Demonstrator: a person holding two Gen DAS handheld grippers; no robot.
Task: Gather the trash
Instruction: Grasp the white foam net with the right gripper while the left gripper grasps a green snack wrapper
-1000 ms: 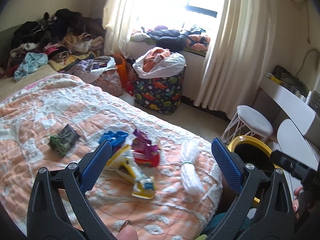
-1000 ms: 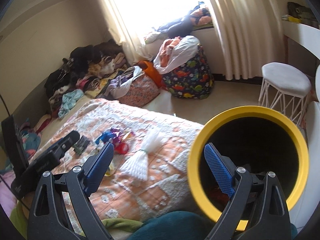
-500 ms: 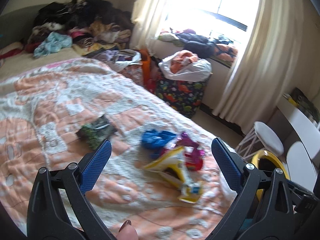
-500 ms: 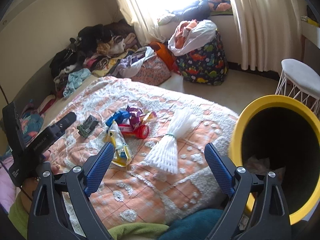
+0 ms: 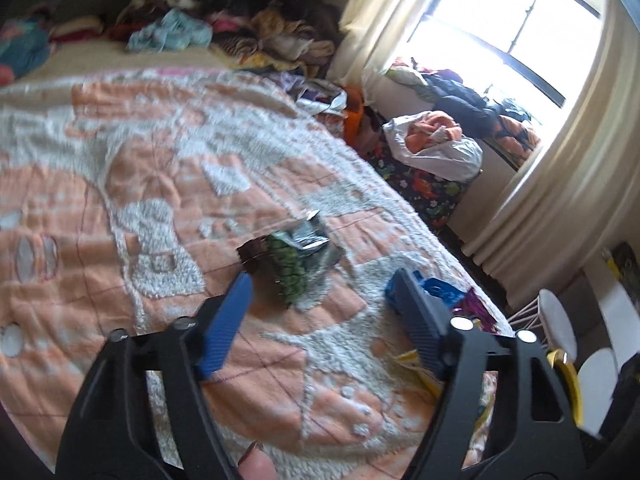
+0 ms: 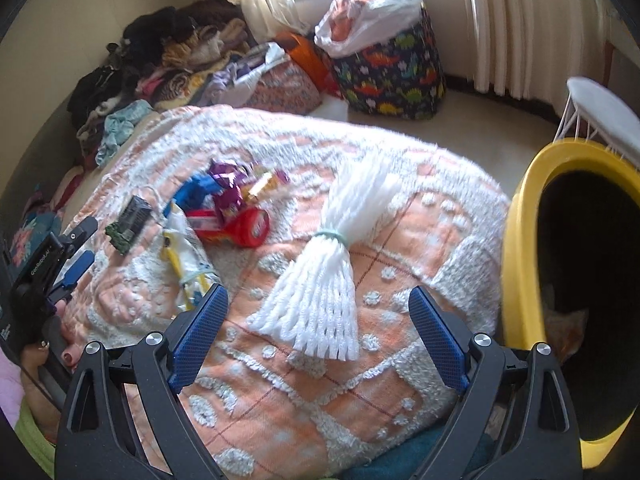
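— Left wrist view: the left gripper, empty, jaws closing, nears the green wrapper on the bed.
— Next: straddle it, pinch. The right gripper, wide, hovers over white foam netting.

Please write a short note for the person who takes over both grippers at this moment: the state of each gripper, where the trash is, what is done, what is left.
Left gripper: jaws closing, nothing between them yet, aimed at the green-and-dark wrapper on the bedspread.
Right gripper: open, empty, over the white foam net.
Other trash: colourful wrapper pile and yellow-white bag, all lying on the bed.
Yellow bin stands beside the bed, something already at its bottom.
Left: every piece on the bed still to be binned.
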